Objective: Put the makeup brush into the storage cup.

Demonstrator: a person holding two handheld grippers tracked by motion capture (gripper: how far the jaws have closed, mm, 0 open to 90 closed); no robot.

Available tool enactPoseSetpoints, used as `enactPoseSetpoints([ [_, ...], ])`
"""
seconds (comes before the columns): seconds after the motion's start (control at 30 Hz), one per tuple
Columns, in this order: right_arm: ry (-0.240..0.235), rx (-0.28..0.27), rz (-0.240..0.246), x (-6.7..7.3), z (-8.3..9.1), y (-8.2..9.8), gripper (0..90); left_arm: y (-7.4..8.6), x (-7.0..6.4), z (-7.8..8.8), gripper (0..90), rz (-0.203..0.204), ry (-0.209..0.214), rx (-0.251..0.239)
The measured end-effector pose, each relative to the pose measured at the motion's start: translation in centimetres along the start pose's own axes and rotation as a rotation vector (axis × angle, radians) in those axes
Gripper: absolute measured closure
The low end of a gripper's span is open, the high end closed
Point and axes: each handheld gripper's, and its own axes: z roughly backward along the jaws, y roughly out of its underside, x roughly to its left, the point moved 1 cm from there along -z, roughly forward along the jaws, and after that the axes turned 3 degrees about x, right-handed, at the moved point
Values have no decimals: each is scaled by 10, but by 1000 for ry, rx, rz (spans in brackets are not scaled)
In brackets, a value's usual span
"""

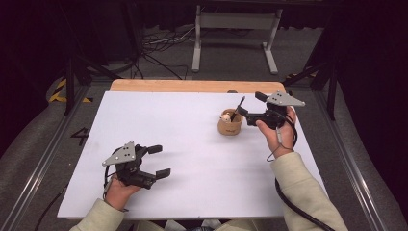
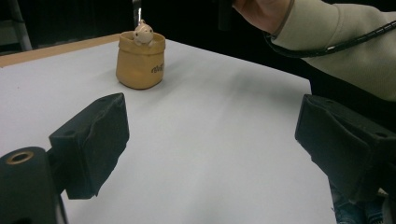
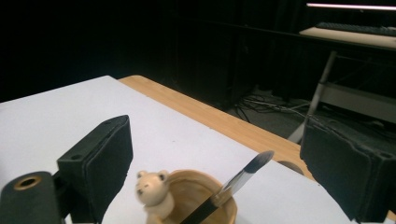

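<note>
Brush (image 3: 236,183) leaning in bear-trimmed cup (image 3: 201,196), brush bristles clear in right gripper view, right tool (image 1: 249,106) and left tool (image 1: 159,161) wide.

The left hand (image 1: 117,190) rests near the front edge of the table (image 1: 183,125), by its left corner. Its left gripper (image 1: 159,160) lies level with both jaws wide apart. The right hand (image 1: 276,127) is up near the back right corner. Its right gripper (image 1: 246,106) points left, jaws wide apart, gripping nothing.

A tan holder (image 1: 230,126) with a bear figure stands upright on the table, a dark brush (image 1: 237,108) leaning inside.
</note>
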Motion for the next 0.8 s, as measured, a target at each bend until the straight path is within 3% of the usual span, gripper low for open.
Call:
enactPoseSetpoints([
  [0.4,-85,-21,34,16,53,6,49,1,4,20,84,2,-55,-23],
  [0.7,-108,-10,33,24,74,21,32,6,5,31,53,17,-120,-35],
  [0.8,-118,-17,27,27,79,26,31,9,4,35,51,15,-163,-39],
])
